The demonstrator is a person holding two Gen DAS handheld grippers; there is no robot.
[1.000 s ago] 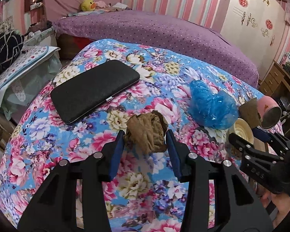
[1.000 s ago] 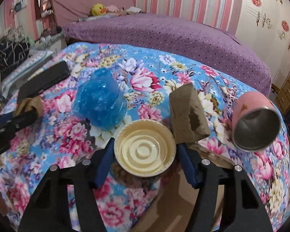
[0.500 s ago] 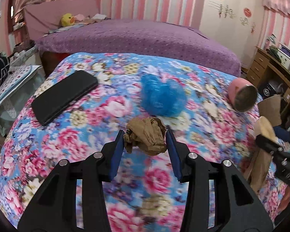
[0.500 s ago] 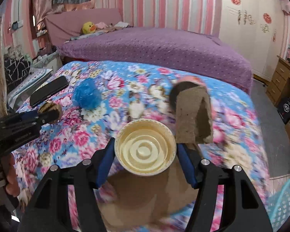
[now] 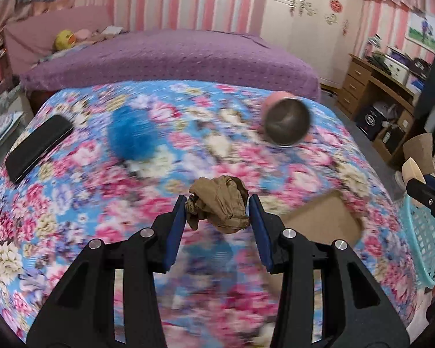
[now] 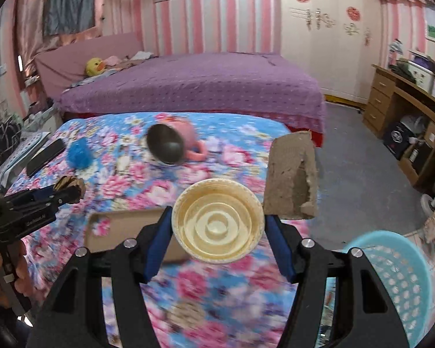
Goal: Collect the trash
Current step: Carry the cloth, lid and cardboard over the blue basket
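Floral cloth in pink and blue covers the table (image 5: pixel 72 232) we work over, and it blurs in both wrist views. Beyond its right-hand end the pale blue basket (image 6: pixel 391 275) stands on the floor, low and open-topped; we take it for the trash bin. Left on the cloth are a flat cardboard sheet (image 5: pixel 324 220), a pink cup (image 5: pixel 284 121) on its side, a crumpled blue bag (image 5: pixel 130 136) and a black case (image 5: pixel 37 148).

Our right hand-held gripper (image 6: pixel 217 226) clamps a cream paper bowl (image 6: pixel 217 223), with a torn brown cardboard scrap (image 6: pixel 291 174) standing up beside it; whether the scrap is pinched too, we cannot tell. Our left hand-held gripper (image 5: pixel 217 211) squeezes a brown crumpled wad (image 5: pixel 220 203), clear of the cloth.

We judge the step to be the carry: both loads are lifted, neither dropped. Next we need each load over the basket mouth before we release, the right one being nearer.
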